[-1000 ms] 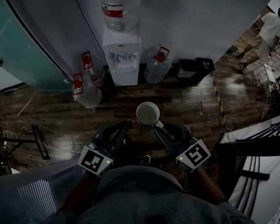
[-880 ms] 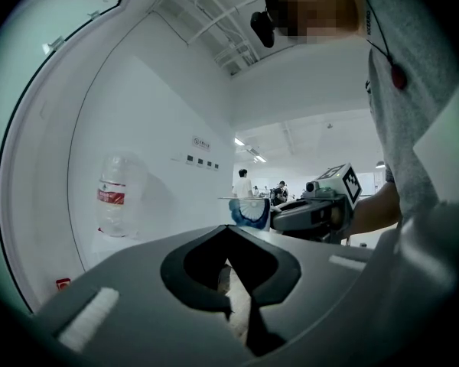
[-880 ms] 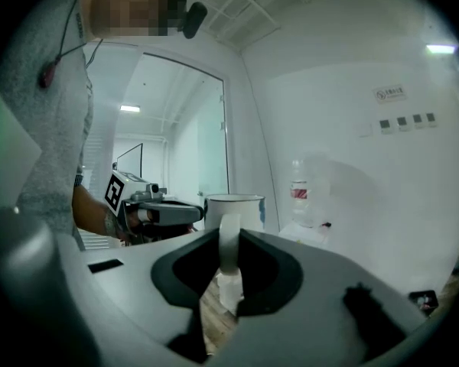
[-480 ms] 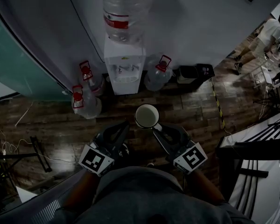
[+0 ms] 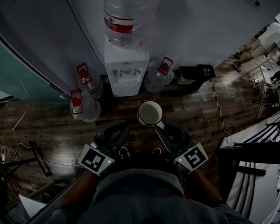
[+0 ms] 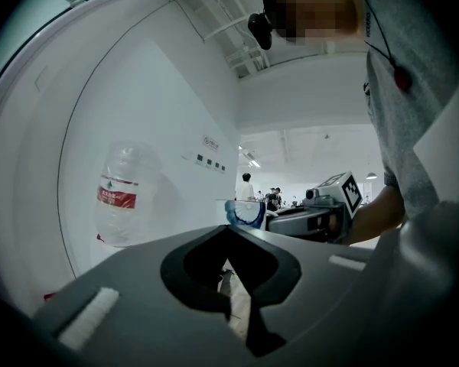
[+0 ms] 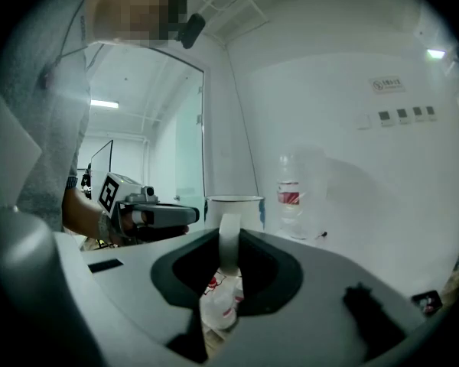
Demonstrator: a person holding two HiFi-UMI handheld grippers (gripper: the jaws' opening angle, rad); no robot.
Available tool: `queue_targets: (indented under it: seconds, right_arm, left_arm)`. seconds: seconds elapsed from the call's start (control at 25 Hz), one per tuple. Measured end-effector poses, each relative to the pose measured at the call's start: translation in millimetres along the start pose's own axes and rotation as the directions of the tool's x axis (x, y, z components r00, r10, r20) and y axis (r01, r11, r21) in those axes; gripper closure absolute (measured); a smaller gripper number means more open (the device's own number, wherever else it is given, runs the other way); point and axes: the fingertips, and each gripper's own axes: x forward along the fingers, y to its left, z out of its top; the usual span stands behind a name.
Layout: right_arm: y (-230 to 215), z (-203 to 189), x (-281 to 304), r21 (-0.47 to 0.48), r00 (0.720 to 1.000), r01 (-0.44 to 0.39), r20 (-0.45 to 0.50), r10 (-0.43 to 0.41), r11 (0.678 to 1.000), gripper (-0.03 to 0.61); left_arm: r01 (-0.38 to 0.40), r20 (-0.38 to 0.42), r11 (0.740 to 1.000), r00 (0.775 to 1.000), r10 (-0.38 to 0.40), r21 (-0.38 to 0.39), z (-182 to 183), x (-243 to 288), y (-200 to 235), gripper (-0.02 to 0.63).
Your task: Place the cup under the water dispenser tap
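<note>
A white water dispenser with a big clear bottle on top stands against the wall ahead. My right gripper is shut on the handle of a white cup, which it holds upright in the air short of the dispenser. In the right gripper view the cup rises just past the jaws of that gripper, its handle pinched between them. My left gripper hovers beside the cup, jaws together and empty; its own view shows the tips meeting, with the cup off to the right.
Three red-capped water jugs stand on the wooden floor either side of the dispenser. A black bin sits to its right. A glass partition runs along the left, a dark frame stands at the right, and a person is far right.
Both grippers and the cup have advanced towards the dispenser, which now looks larger and closer. The grip on the cup's handle is unchanged.
</note>
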Motion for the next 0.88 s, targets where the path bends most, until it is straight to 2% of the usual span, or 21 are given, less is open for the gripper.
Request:
queue_targets:
  seconds: [0.12,0.28,0.64,0.88]
  right_arm:
    - [-22,-1,16,-0.004,1.0,-0.014,0.012,0.014,1.0,0.512]
    - [-58,-10,30,0.0,0.999,-0.04,0.017,0.04,0.999,0.512]
    - [-166,-39,55,-0.016,0.987,-0.158,-0.013,0.158,0.987,0.512]
    - [-213,-67,86,0.002,0.967,-0.253,-0.016,0.253,0.967,0.512]
  left_arm:
    - [-0.02,-0.034,1.0,0.999,0.02,-0.019,-11,16,17,0.606]
    - [-0.085,-0.125,0.994,0.989,0.076,-0.066,-35,40,33,0.606]
    - [-0.233,-0.133,0.97,0.966,0.223,-0.068,-56,133,67,0.606]
    - [-0.345,-0.141,0.938,0.931,0.336,-0.046,-90,172,98,0.606]
